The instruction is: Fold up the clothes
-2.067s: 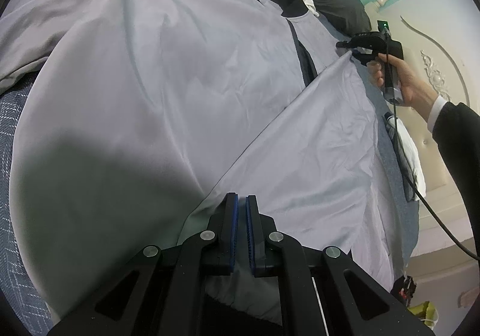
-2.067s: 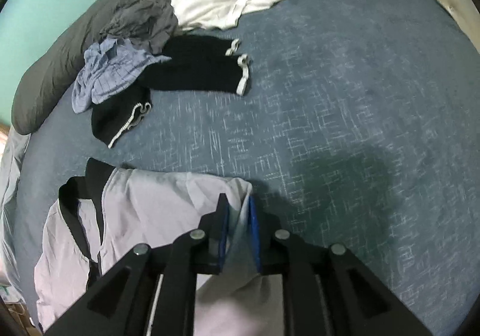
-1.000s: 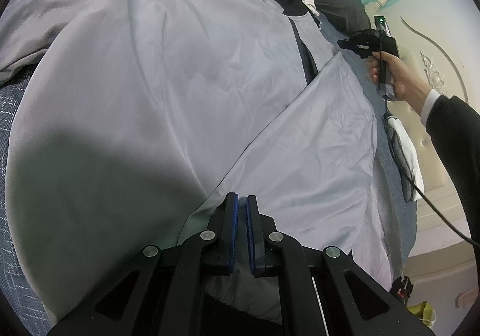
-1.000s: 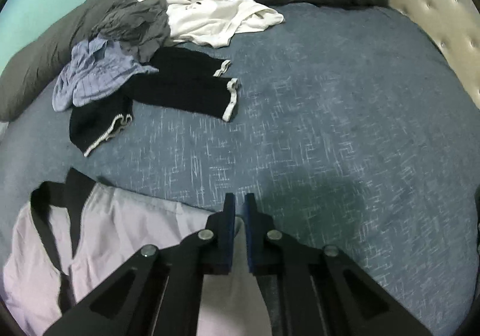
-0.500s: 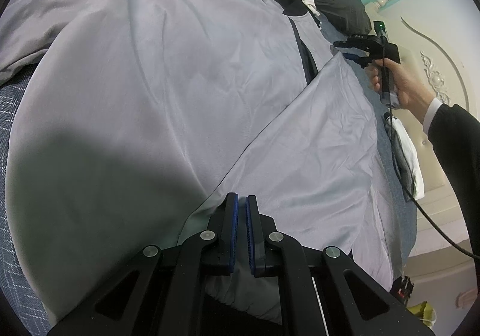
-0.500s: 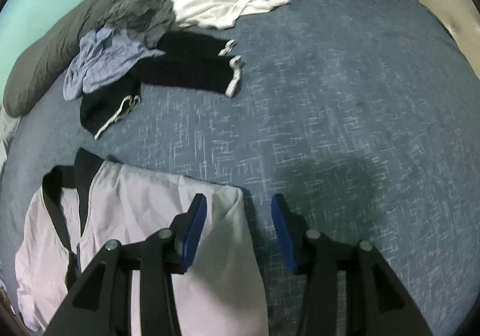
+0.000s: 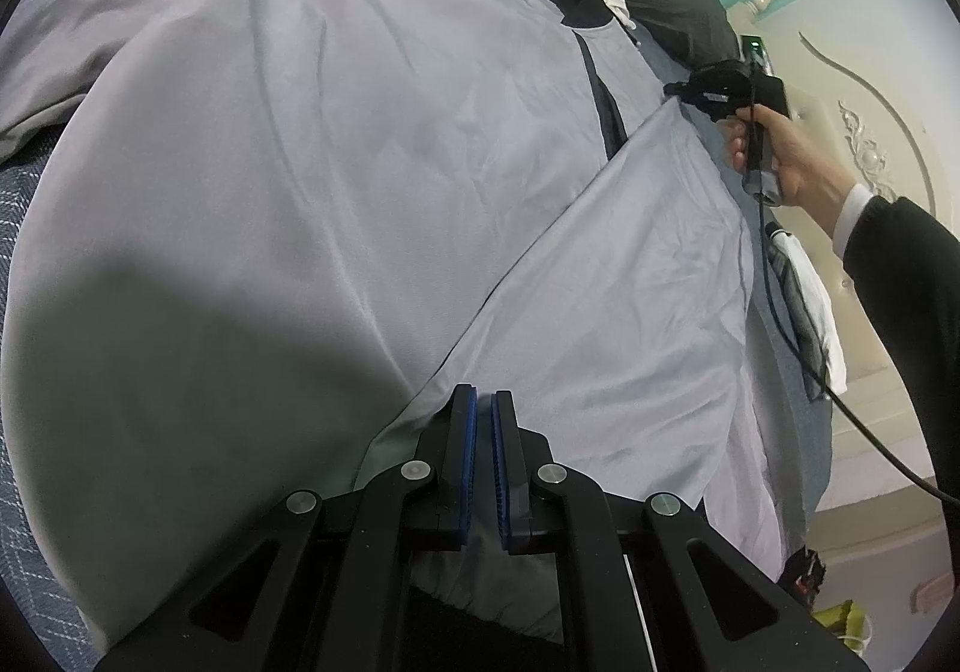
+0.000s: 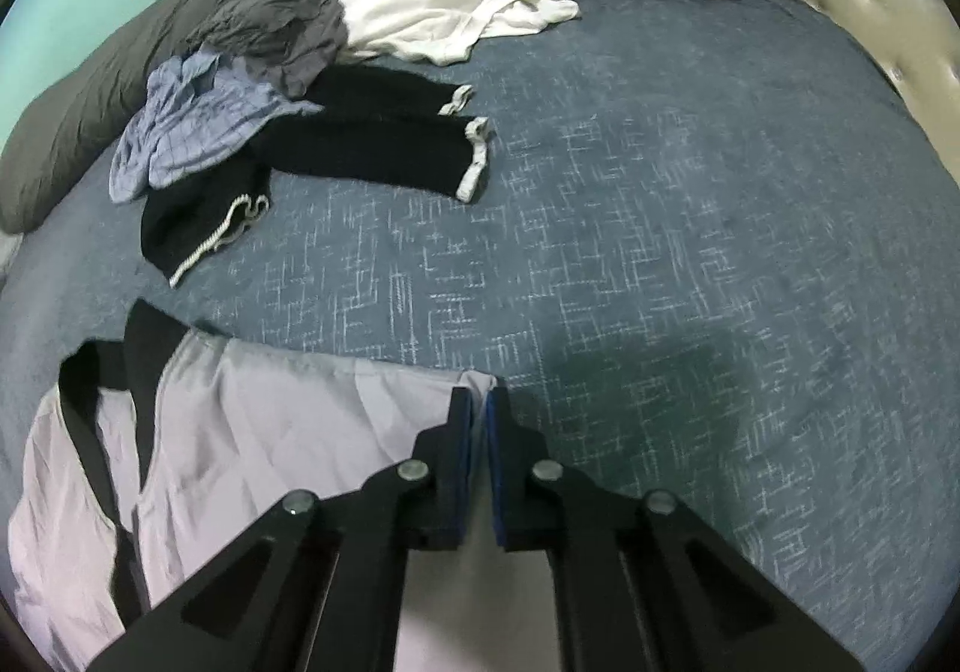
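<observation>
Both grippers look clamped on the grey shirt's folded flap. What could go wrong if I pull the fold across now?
The right gripper pinches only the flap's corner tip, so the grey shirt could slip free. The left gripper grips near the hem; uneven pulling may skew the crease. The cable trails beside the flap and might snag.

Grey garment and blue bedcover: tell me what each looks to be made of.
Grey garment: probably a thin, smooth synthetic or silky weave; it shows a faint sheen and soft, shallow creases. Blue bedcover: seemingly a thicker, matte textile, with a nubby surface and white crosshatch flecks. Neither fibre can be confirmed by sight.
</observation>
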A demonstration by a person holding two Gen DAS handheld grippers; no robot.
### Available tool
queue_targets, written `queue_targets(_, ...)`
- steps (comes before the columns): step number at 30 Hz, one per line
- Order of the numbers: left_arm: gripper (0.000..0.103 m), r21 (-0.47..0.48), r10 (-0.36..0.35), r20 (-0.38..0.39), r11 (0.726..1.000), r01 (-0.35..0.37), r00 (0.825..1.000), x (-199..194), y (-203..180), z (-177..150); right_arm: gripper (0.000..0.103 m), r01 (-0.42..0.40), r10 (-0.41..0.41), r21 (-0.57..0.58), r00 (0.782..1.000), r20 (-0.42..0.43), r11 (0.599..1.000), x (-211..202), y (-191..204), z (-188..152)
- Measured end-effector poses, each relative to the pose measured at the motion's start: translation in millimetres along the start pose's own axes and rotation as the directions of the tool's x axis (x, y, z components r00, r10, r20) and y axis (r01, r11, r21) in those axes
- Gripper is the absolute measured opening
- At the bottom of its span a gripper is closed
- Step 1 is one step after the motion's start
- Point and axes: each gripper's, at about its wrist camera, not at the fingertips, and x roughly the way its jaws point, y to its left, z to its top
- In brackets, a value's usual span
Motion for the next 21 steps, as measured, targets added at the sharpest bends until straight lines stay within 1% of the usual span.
queue_targets(4,0.005,0.003,0.012,-0.002,1.000,-0.012,1.000,0.3,-1.1,-0.6,0.007,-0.044,0.041,0.041,0.997,0.059,0.998,-22.4,-4.7,3.2)
queue_targets(7,0.005,0.001,0.013,-0.005,1.000,-0.013,1.000,1.8,-0.8,0.8,0.007,-0.025,0.020,0.048,0.993,0.119,0.999,-48.5,-9.0,7.5)
queue_targets(10,0.005,-0.010,0.008,-0.009,1.000,-0.008,1.000,2.4,1.1,2.7,0.008,-0.029,0.022,0.050,0.991,0.130,0.998,-74.4,-15.2,6.0)
queue_targets(11,0.005,-0.010,0.008,-0.008,1.000,-0.008,1.000,2.4,0.9,2.7,0.008,-0.036,0.029,0.050,0.991,0.132,0.998,-83.2,-17.3,0.4)
queue_targets(14,0.005,-0.008,0.011,-0.006,1.000,-0.011,1.000,2.5,-0.8,2.7,0.008,-0.078,0.069,0.059,0.989,0.132,0.995,-107.5,-23.7,-25.3)
queue_targets(17,0.005,-0.007,0.015,-0.006,1.000,-0.015,1.000,3.3,-3.2,3.4,0.010,-0.140,0.130,0.091,0.986,0.108,0.986,-124.7,-28.0,-70.0)
queue_targets(20,0.006,-0.047,-0.004,-0.003,0.999,0.004,1.000,-1.0,0.1,7.6,0.010,-0.192,0.183,0.099,0.979,0.091,0.976,-141.8,-28.9,-118.3)
queue_targets(21,0.006,-0.043,0.010,0.003,0.999,-0.010,1.000,-6.4,-1.2,8.2,0.010,-0.210,0.200,0.106,0.975,0.095,0.972,-147.5,-30.0,-134.2)
